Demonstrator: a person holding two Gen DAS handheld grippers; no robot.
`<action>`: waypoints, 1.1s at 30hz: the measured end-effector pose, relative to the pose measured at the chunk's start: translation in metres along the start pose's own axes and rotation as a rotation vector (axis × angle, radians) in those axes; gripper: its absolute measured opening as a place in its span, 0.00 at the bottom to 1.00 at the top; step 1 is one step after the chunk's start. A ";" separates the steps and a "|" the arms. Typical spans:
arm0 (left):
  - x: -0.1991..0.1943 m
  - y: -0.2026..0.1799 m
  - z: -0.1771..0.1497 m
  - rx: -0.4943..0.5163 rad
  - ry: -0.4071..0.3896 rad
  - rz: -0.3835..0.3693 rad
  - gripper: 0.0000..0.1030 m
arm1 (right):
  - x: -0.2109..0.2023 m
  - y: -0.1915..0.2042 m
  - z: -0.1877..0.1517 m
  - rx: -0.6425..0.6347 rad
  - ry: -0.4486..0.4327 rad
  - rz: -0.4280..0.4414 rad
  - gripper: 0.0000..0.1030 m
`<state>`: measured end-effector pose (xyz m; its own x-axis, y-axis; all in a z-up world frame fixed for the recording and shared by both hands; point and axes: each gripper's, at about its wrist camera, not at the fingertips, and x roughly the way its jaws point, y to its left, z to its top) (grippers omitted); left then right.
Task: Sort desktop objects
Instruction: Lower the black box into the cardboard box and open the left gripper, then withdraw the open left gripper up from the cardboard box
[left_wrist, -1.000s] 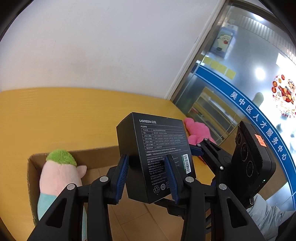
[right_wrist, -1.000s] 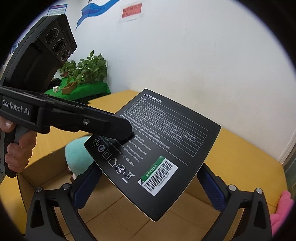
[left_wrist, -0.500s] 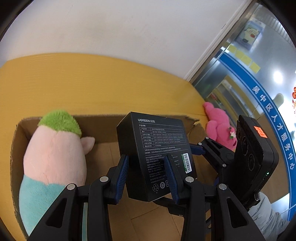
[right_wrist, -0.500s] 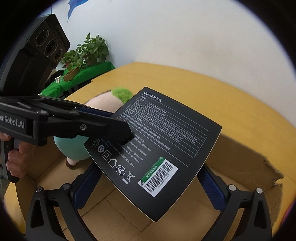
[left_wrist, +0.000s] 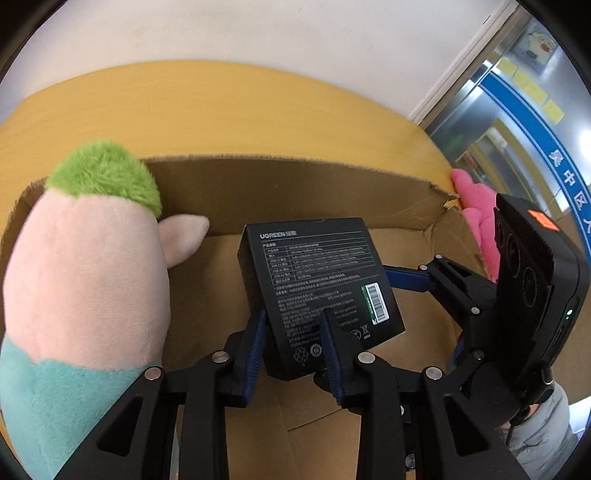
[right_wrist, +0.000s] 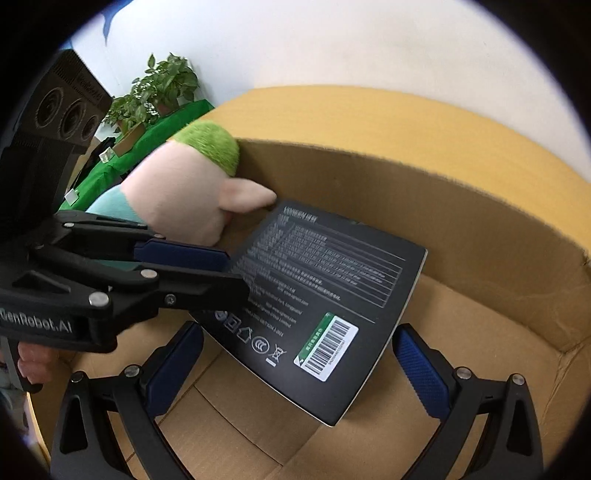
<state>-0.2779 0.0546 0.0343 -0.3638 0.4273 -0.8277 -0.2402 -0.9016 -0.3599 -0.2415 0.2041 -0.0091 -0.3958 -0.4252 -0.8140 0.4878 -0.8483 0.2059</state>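
Observation:
A black UGREEN box (left_wrist: 317, 284) is held low inside an open cardboard box (left_wrist: 295, 184). My left gripper (left_wrist: 295, 343) is shut on the black box's near corner. The black box also shows in the right wrist view (right_wrist: 321, 302). My right gripper (right_wrist: 295, 358) is open, one finger on each side of the black box, not touching it. A plush toy (left_wrist: 85, 266) with a pink body, green tuft and teal lower part lies in the cardboard box at the left, and shows in the right wrist view (right_wrist: 181, 199).
A pink plush toy (left_wrist: 476, 210) lies on the yellow table (left_wrist: 221, 110) just outside the cardboard box's right wall. A white wall stands behind the table. A potted plant (right_wrist: 155, 96) on a green surface is at the far left.
Both grippers and the black box have moved down into the cardboard box. The left gripper has kept its hold. The right gripper has stayed open.

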 end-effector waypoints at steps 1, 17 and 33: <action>-0.001 -0.001 0.000 0.004 -0.008 0.007 0.30 | 0.000 0.000 0.000 0.005 0.007 -0.001 0.99; -0.190 -0.059 -0.089 0.200 -0.555 0.306 1.00 | -0.199 0.057 -0.050 -0.016 -0.306 -0.222 0.99; -0.239 -0.109 -0.214 0.331 -0.622 0.214 1.00 | -0.244 0.189 -0.135 -0.006 -0.491 -0.411 0.93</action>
<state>0.0276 0.0363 0.1789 -0.8528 0.2922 -0.4328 -0.3298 -0.9440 0.0125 0.0521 0.1901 0.1555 -0.8612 -0.1615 -0.4819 0.2241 -0.9717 -0.0749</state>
